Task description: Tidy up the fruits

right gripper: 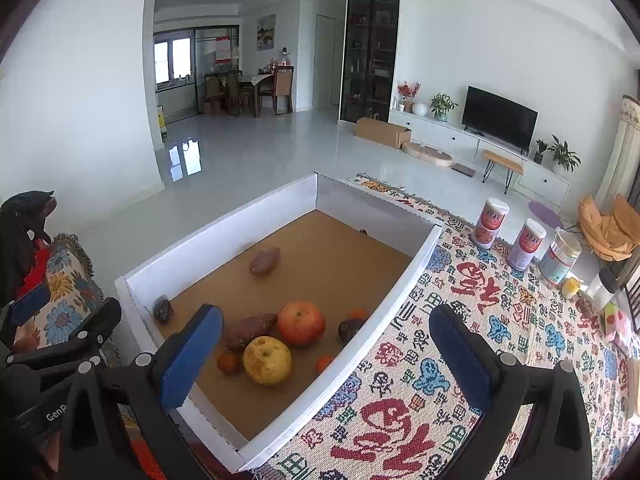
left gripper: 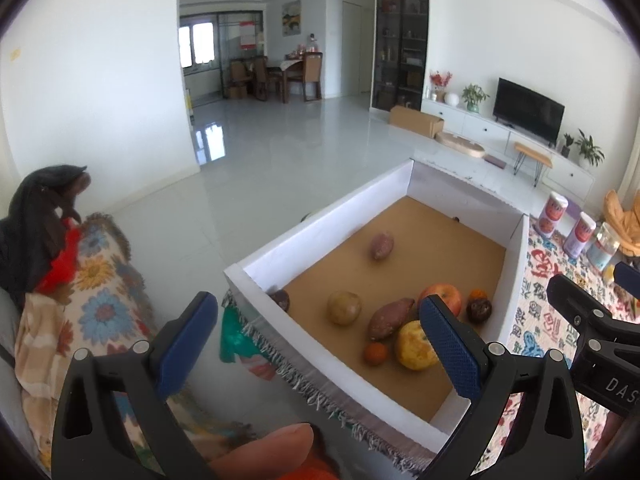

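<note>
A white box with a brown floor sits on a patterned cloth. In it lie a red apple, a yellow fruit, two sweet potatoes, a round potato, small oranges and dark passion fruits. My left gripper is open and empty, above the box's near left corner. My right gripper is open and empty, over the box's near right wall.
The patterned cloth covers the table right of the box. Three cans stand at its far right. A floral-covered sofa arm lies left, past a gap of floor.
</note>
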The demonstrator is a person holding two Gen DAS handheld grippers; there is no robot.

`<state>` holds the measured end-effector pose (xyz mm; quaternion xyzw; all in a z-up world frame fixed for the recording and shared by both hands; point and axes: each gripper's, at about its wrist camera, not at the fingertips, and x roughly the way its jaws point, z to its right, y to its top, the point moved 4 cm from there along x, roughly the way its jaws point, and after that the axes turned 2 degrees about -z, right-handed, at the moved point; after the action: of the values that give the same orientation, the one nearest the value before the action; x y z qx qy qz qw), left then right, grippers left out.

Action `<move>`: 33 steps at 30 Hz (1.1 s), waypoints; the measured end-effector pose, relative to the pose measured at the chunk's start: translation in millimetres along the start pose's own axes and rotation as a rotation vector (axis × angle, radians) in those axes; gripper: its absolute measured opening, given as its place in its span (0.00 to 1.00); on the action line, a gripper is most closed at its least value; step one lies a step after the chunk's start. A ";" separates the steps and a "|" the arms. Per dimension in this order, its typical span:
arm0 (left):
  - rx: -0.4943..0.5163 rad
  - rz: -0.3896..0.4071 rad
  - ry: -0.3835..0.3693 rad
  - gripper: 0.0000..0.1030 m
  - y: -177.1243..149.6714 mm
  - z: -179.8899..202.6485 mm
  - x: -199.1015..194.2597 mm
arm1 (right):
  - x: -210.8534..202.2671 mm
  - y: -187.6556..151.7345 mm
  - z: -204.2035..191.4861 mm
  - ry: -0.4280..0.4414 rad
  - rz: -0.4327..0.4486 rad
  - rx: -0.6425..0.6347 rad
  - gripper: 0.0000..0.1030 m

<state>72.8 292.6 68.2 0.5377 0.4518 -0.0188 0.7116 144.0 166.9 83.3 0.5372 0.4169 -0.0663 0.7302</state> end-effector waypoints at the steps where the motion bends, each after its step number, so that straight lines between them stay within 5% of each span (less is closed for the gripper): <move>1: 0.001 -0.007 -0.006 0.99 -0.6 -0.1 0.3 | 0.6 -0.6 -1.6 -0.005 -0.007 -0.007 1.00; 33: -0.004 -0.077 -0.014 0.98 -2.6 2.2 7.2 | -13.5 1.8 -15.1 -0.066 0.046 -0.144 1.00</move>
<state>77.1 293.1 61.4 0.5184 0.4674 -0.0490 0.7144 128.1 175.5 92.6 0.4905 0.3836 -0.0372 0.7816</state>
